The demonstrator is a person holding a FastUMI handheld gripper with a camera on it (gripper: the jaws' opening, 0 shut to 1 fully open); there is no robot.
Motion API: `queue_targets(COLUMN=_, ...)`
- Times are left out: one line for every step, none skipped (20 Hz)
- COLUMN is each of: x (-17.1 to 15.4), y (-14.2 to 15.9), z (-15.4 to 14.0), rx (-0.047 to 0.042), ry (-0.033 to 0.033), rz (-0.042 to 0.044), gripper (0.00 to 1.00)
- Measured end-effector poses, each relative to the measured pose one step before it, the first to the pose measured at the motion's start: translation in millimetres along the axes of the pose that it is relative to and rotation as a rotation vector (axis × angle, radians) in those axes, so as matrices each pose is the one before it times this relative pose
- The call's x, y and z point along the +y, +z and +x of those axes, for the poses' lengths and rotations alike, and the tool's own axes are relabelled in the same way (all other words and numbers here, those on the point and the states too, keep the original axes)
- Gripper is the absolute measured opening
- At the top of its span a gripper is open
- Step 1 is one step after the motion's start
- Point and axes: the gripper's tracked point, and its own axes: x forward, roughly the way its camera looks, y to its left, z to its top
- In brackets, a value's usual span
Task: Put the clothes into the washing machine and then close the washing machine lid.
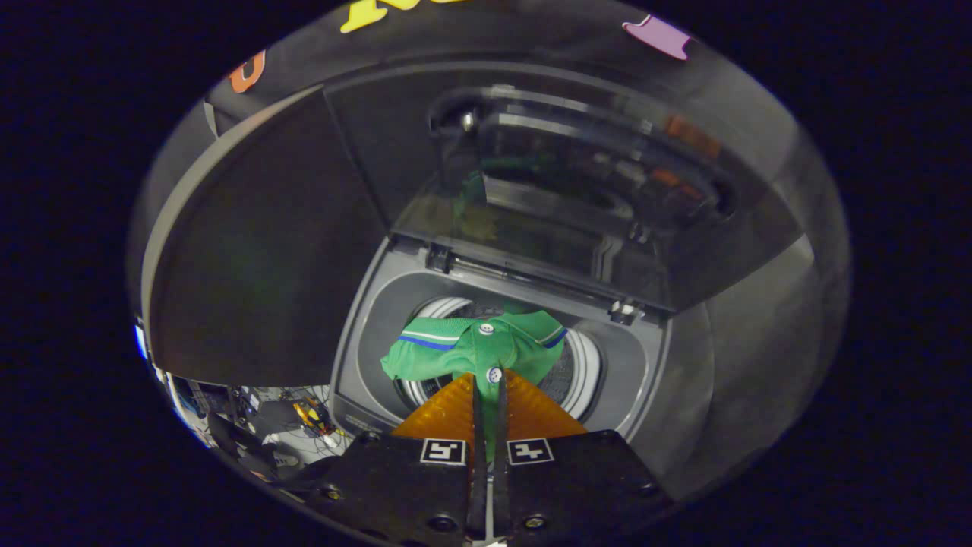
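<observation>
Green knit cloth, a polo shirt (474, 348) with white and blue trim at the collar and two white buttons, is held pinched between the orange fingers (444, 410) of the gripper (487, 384). The jaws are closed down to a narrow slit, with the placket caught in it, so the shirt is gripped on both sides.

The garment is hung directly above the round mouth of the washing machine (364, 357), and the ribbed white rim of the drum (585, 365) can be seen beneath it. The lid (547, 190) is raised fully behind the opening (its glossy panel mirrors the shirt and the drum faintly).

The shirt is judged to be on its way in but not yet released. From here, the main risk is that a sleeve or the collar could be left draped over the drum rim if the grip is let go too high or off-centre. Fabric left there would be trapped when the lid is brought down. A snag of cloth on a finger at release is also possible.
</observation>
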Motion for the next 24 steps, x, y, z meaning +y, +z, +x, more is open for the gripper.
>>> queue_targets(x=-0.11, y=-4.49, z=10.51, rx=0.00509, ry=0.00332, rz=0.02383, gripper=0.07)
queue_targets(x=-4.28, y=-2.84, z=15.35, rx=0.00151, ry=-0.00538, rz=0.01677, gripper=0.07)
queue_targets(x=-4.22, y=-2.31, z=11.25, rx=-0.00276, ry=-0.00758, rz=0.01312, gripper=0.07)
queue_targets(x=-1.41, y=-3.76, z=7.82, rx=-0.00246, ry=-0.00055, rz=0.01467, gripper=0.07)
queue_targets(x=-0.29, y=-3.02, z=6.66, rx=0.00101, ry=0.00203, rz=0.02165, gripper=0.07)
queue_targets(x=0.38, y=-3.13, z=7.66, rx=-0.00076, ry=0.0062, rz=0.01901, gripper=0.07)
queue_targets(x=-1.29, y=-2.19, z=7.35, rx=-0.00152, ry=-0.00051, rz=0.01337, gripper=0.07)
queue_targets(x=-3.69, y=-3.46, z=4.99, rx=0.00078, ry=-0.00597, rz=0.00565, gripper=0.07)
queue_targets(x=-0.47, y=-0.82, z=3.02, rx=-0.00416, ry=-0.00148, rz=0.00415, gripper=0.07)
queue_targets(x=0.22, y=-2.08, z=1.54, rx=-0.00291, ry=-0.0013, rz=0.00356, gripper=0.07)
queue_targets(x=0.01, y=0.59, z=-1.52, rx=-0.01169, ry=0.0017, rz=0.00542, gripper=0.08)
queue_targets(x=-1.43, y=1.49, z=-1.61, rx=-0.01192, ry=-0.00586, rz=-0.00548, gripper=0.1)
queue_targets(x=-0.89, y=0.66, z=-5.33, rx=-0.01528, ry=-0.00409, rz=-0.01869, gripper=0.13)
queue_targets(x=2.52, y=5.67, z=-6.0, rx=-0.02263, ry=0.00692, rz=-0.02168, gripper=0.15)
queue_targets(x=1.42, y=4.4, z=-9.32, rx=-0.01863, ry=0.00512, rz=-0.02127, gripper=0.16)
queue_targets(x=0.85, y=7.5, z=-9.68, rx=-0.02607, ry=0.00077, rz=-0.01539, gripper=0.17)
queue_targets(x=0.47, y=9.35, z=-11.49, rx=-0.02501, ry=-0.00284, rz=-0.01011, gripper=0.23)
queue_targets(x=3.82, y=10.46, z=-13.49, rx=-0.03817, ry=0.01753, rz=-0.0022, gripper=0.29)
queue_targets(x=3.31, y=13.71, z=-11.92, rx=-0.04171, ry=0.01279, rz=0.0023, gripper=0.34)
queue_targets(x=0.27, y=13.01, z=-14.04, rx=-0.03594, ry=0.00477, rz=0.00124, gripper=0.35)
queue_targets(x=1.17, y=15.43, z=-13.98, rx=-0.03682, ry=0.00443, rz=0.00448, gripper=0.35)
queue_targets(x=2.12, y=14.06, z=-13.27, rx=-0.03514, ry=0.0076, rz=0.00498, gripper=0.36)
queue_targets(x=2.49, y=15.14, z=-12.2, rx=-0.02993, ry=0.01338, rz=0.00587, gripper=0.41)
queue_targets(x=2.37, y=12.27, z=-11.55, rx=-0.02359, ry=0.00658, rz=0.00438, gripper=0.46)
